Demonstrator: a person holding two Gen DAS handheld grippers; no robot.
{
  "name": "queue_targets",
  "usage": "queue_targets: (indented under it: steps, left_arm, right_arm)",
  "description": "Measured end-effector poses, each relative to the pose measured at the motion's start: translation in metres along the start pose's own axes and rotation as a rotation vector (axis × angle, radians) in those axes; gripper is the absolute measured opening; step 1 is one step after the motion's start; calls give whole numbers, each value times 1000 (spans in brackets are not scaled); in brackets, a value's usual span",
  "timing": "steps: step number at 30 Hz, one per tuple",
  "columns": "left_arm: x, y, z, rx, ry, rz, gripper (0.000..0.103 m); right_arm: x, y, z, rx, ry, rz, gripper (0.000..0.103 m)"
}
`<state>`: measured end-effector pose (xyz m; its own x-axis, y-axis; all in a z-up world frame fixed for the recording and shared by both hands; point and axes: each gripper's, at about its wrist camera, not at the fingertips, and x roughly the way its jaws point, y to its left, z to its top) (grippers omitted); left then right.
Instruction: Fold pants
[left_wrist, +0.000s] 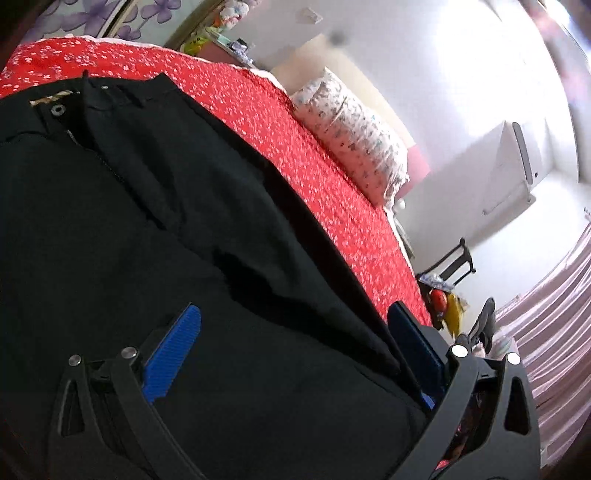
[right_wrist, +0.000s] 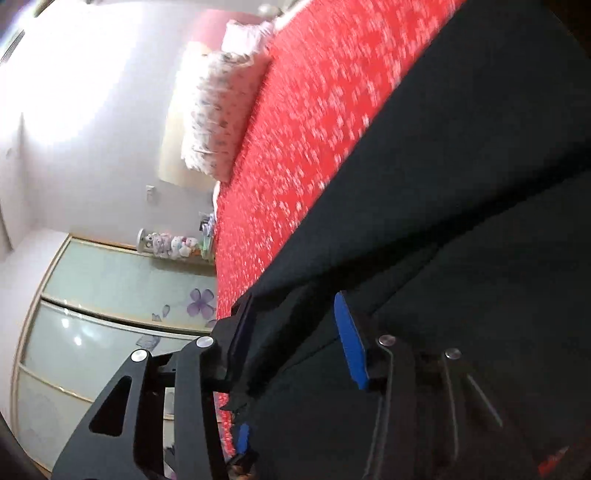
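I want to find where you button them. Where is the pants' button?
In the left wrist view, the metal button sits at upper left, on the black pants' waistband, just above the zipper, near the red bedspread.

Left wrist cam sits low and close over the black pants (left_wrist: 155, 229) on the bed (left_wrist: 295, 129), rolled, facing across to the pillow (left_wrist: 354, 133) and far wall. Right wrist cam is equally close, rolled harder, facing along the pants (right_wrist: 461, 184) edge toward the wardrobe (right_wrist: 110, 295). Both views share pants, the red bed cover and the pillow (right_wrist: 221, 107).
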<state>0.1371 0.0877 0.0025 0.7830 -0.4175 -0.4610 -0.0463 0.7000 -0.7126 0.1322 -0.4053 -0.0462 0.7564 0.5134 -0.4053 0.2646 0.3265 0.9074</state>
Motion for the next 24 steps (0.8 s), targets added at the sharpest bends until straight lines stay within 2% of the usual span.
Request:
queue_targets:
  steps: [4,8,11,21,24]
  left_arm:
    - [2,1,1,14,6,-3,101]
    - [0,5,2,1,7,-26,101]
    - [-3,6,2,-9,-2,-27,101]
    - [-3,1,-1,28,1,10,101]
    - [-2,0,-2,34,-2,25,101]
  right_arm:
    - [14,-18,2,78,-34,-27,36]
    - [24,-20,11,90,-96,-37,34]
    - [27,-26,15,116,-94,-48,28]
    - [18,-33,14,186,-67,-27,28]
    - [18,-32,21,185,-80,-53,28]
